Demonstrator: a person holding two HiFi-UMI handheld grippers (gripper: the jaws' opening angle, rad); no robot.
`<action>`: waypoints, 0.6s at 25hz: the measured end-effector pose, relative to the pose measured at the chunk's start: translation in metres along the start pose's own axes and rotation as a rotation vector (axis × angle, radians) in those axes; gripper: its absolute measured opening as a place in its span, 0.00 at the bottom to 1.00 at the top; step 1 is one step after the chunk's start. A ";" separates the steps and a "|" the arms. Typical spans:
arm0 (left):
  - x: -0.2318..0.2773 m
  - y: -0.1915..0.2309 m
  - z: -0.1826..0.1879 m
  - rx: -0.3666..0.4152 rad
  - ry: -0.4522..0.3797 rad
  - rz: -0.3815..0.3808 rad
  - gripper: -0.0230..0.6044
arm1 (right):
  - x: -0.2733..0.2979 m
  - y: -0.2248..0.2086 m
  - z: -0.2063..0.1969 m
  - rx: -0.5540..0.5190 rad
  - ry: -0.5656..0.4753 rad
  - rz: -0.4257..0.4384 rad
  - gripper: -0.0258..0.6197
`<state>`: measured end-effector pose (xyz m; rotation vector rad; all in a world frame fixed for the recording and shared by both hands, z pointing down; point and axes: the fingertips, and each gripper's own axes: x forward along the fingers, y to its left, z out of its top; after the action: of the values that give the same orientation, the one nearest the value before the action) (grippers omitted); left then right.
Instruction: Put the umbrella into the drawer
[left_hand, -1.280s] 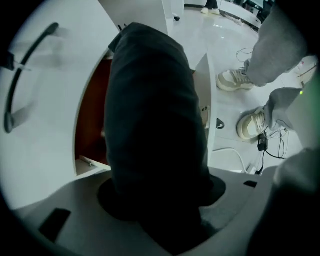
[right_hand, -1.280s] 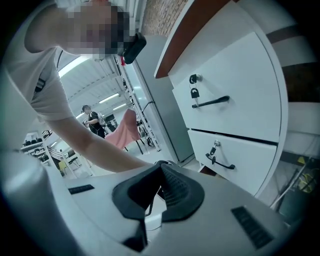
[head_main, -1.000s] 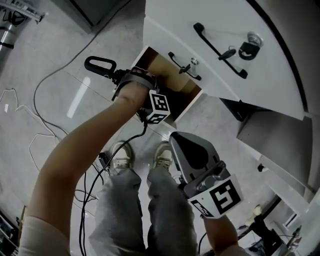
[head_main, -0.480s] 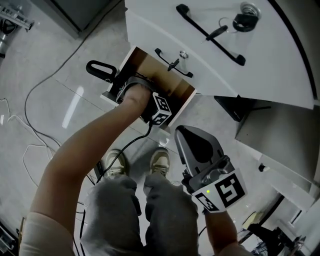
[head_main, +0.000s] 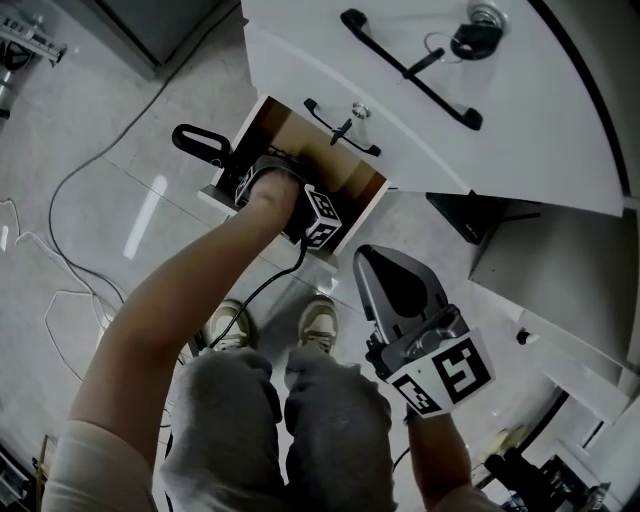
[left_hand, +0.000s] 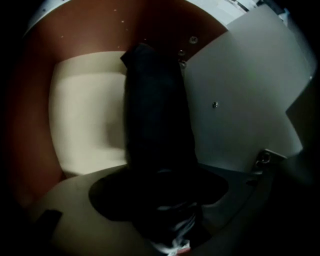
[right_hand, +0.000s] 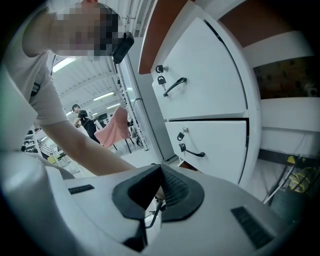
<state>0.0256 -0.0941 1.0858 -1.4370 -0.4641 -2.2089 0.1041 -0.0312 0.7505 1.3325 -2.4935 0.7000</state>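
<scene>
Release step: your left gripper (left_hand: 160, 186) jaws are opening around the umbrella (left_hand: 155, 115), now inside the drawer (left_hand: 80, 117); right gripper (right_hand: 159, 189) closed, empty. Next, lift clear without snagging it

Open brown-walled drawer (left_hand: 100, 35): folded black umbrella (left_hand: 155, 115) fills middle; pale floor (left_hand: 85, 115) free left; white flat panel (left_hand: 240, 100) blocks right.

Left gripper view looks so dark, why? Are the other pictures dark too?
Left gripper view: dim because the camera looks down into the drawer, so the black umbrella is just a dark blob. Right gripper view: bright, but the lens bends the white cabinet. Head view: evenly lit, with a shiny glare streak on the floor.
</scene>
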 end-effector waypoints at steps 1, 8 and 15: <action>-0.002 0.001 -0.001 -0.023 -0.003 0.006 0.52 | -0.002 0.001 0.003 0.005 0.005 0.001 0.05; -0.052 0.007 -0.020 -0.215 -0.114 0.111 0.56 | -0.019 0.019 0.042 0.040 0.032 0.020 0.05; -0.167 0.006 -0.074 -0.462 -0.291 0.183 0.56 | -0.047 0.048 0.111 0.062 0.037 0.022 0.05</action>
<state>0.0302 -0.1041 0.9038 -1.9647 0.1013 -2.0474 0.0934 -0.0312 0.6217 1.3019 -2.4808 0.8049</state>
